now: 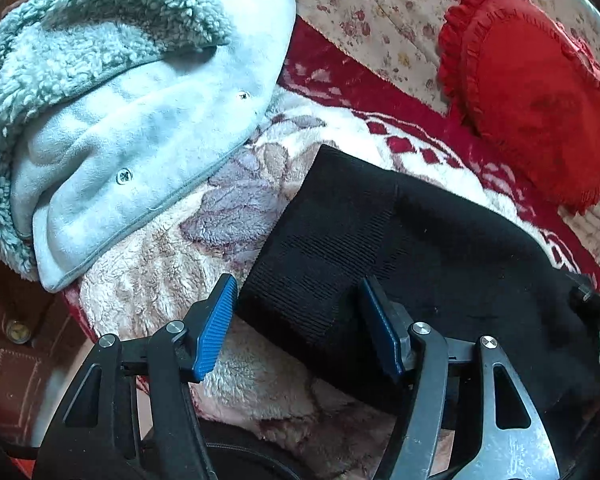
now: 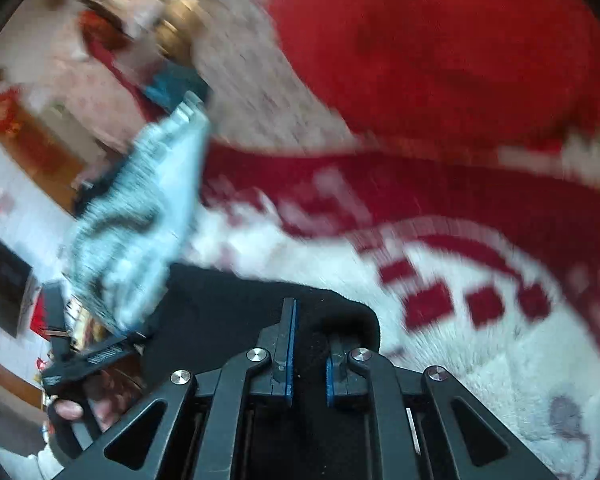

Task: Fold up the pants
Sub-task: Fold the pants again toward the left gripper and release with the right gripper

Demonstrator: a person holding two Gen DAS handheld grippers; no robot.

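- At far left, left wrist view: a pale blue fleece jacket with snap buttons, heaped on the plush blanket. It lies clear of the folding area and apart from the pants, probably set aside.
- Near left: the left gripper, its blue-padded fingers spread wide. The ribbed end of the black pants lies between them, unpinched. Judged as lined up to take that edge, not yet closed.
- Centre: the black pants, a dark knit slab flat on the blanket, running right from the left gripper toward the near right edge. The layers appear doubled, so the fold seems part made.
- Near centre, right wrist view: the right gripper, fingers drawn close and clamped on a bunch of black fabric, presumably the pants' other end, held to steer the fold. This view is motion-blurred; detail is poor.
- Far right: a red heart-shaped cushion with a frilled rim, resting on the floral sheet, well apart from the pants.
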